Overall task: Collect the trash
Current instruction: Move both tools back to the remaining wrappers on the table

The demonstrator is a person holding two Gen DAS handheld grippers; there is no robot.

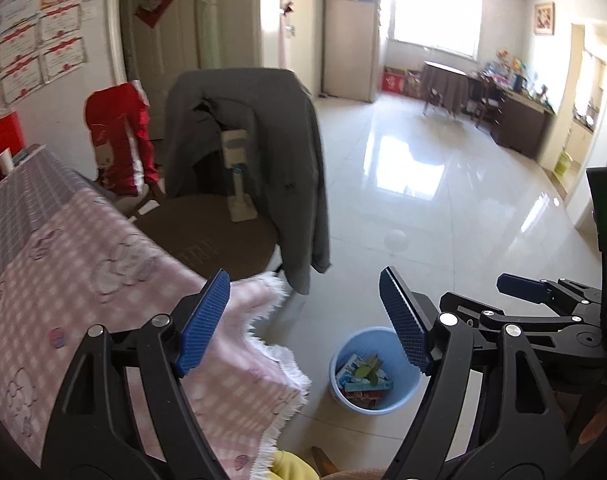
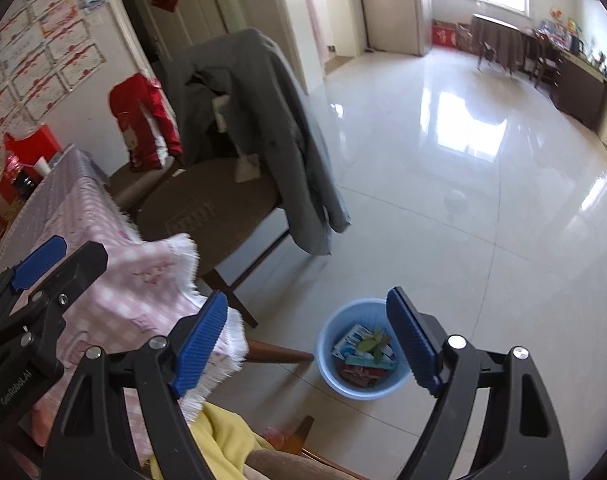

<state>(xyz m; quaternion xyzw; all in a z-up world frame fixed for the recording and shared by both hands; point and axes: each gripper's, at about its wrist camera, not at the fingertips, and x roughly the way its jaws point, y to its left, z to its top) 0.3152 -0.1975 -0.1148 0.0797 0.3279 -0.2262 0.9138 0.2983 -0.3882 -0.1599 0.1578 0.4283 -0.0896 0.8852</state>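
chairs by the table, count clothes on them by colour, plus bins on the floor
grey jacket on a chair back: 1
red garment on a chair back: 1
blue bin holding trash: 1
total: 3

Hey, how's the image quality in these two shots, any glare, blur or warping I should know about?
Left wrist view: the window is blown out, with bright glare on the tile floor; fisheye bends the room edges; the tablecloth is slightly smeared. Right wrist view: the same floor glare, a blurred tablecloth fringe, and a fairly sharp blue bin.
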